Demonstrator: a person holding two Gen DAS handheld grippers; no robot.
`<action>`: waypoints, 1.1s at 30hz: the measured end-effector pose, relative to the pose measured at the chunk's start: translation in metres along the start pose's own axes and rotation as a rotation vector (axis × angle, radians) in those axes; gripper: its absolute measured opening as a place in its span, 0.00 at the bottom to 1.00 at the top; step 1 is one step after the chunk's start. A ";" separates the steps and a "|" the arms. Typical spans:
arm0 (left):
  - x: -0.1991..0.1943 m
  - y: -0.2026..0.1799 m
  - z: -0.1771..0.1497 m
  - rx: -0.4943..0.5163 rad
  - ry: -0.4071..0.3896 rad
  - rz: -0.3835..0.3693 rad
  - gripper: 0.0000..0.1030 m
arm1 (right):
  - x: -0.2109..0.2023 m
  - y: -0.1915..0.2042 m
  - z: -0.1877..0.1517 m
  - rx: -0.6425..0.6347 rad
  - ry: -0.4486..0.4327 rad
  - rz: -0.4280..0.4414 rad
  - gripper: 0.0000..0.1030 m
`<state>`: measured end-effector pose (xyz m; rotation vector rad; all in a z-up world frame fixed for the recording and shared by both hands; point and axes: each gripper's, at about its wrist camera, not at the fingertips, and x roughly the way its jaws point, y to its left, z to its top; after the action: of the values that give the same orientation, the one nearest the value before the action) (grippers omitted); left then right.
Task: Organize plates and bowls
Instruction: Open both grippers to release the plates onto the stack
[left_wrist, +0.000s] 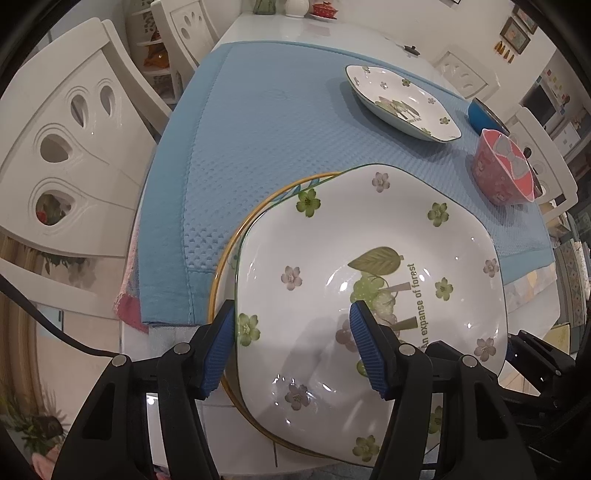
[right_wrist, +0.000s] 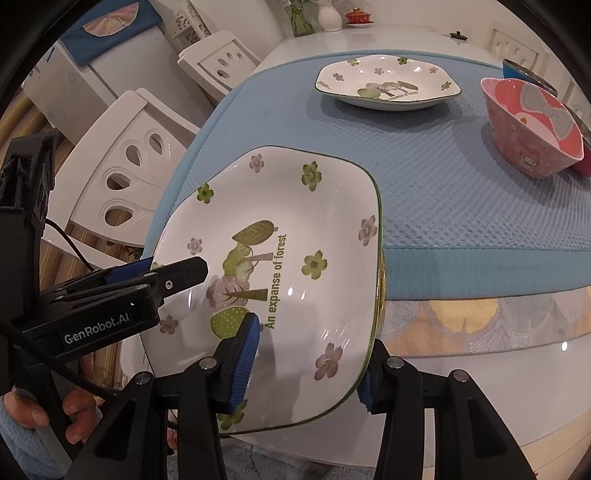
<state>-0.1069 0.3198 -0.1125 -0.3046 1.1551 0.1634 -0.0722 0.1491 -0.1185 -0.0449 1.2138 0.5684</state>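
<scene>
A white square plate with green and purple flowers (left_wrist: 369, 236) (right_wrist: 295, 206) lies on a yellow-rimmed plate (left_wrist: 221, 273) (right_wrist: 382, 280) at the table's near edge, partly overhanging it. My left gripper (left_wrist: 291, 350) (right_wrist: 166, 267) straddles its left rim, one pad outside and one inside the dish, both pressing. My right gripper (right_wrist: 304, 373) clamps the right rim the same way. A second flowered plate (left_wrist: 402, 99) (right_wrist: 388, 83), a pink bowl (left_wrist: 504, 171) (right_wrist: 535, 125) and a blue bowl (left_wrist: 484, 114) (right_wrist: 524, 70) stand farther back.
A blue waffle cloth (left_wrist: 258, 129) (right_wrist: 461, 192) covers the white table. White chairs (left_wrist: 66, 147) (right_wrist: 136, 162) stand close on the left. A person's hand (right_wrist: 74, 413) holds the left gripper's handle. Vases and a small red dish sit at the far end.
</scene>
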 end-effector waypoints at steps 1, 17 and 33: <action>0.000 0.000 0.000 0.000 0.000 0.001 0.58 | 0.000 0.000 0.000 -0.001 0.001 0.001 0.43; -0.001 0.000 -0.001 -0.002 0.000 0.001 0.58 | -0.001 0.017 -0.002 -0.098 -0.002 -0.102 0.44; 0.001 0.001 -0.003 -0.001 0.015 -0.010 0.58 | -0.006 0.019 -0.002 -0.118 -0.020 -0.149 0.44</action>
<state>-0.1094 0.3197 -0.1142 -0.3130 1.1682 0.1532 -0.0839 0.1620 -0.1088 -0.2268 1.1458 0.5081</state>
